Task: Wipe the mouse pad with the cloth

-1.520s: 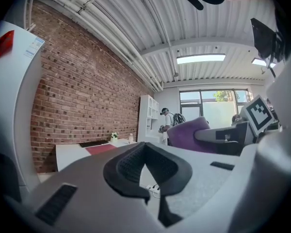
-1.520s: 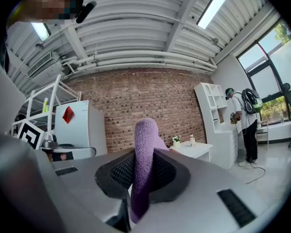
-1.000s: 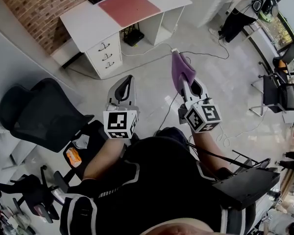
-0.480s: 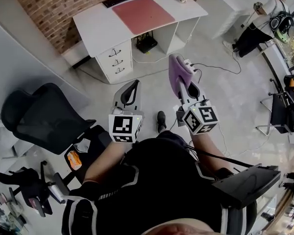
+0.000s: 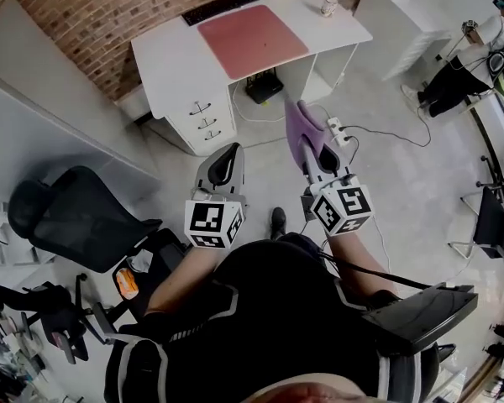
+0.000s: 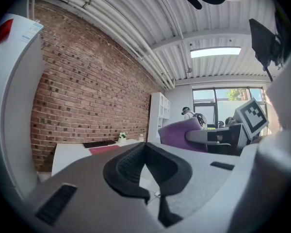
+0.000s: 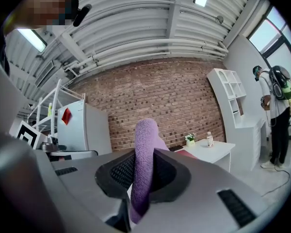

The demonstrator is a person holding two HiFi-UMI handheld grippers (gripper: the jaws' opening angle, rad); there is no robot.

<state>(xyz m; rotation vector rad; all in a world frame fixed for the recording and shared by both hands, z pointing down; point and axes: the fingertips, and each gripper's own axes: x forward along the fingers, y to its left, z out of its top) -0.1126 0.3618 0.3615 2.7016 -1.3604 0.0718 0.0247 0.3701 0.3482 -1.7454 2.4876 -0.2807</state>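
Purple cloth (image 5: pixel 301 128) pinched in right tongs (image 5: pixel 313 154), well short of desk (image 5: pixel 172 53) edge.

Desk (image 5: pixel 170 54) and mouse pad (image 5: pixel 252 40) now nearer

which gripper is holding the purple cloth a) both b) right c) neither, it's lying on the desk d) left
b: the purple cloth stands pinched between the jaws of the right gripper, while the left gripper is shut with nothing in it.
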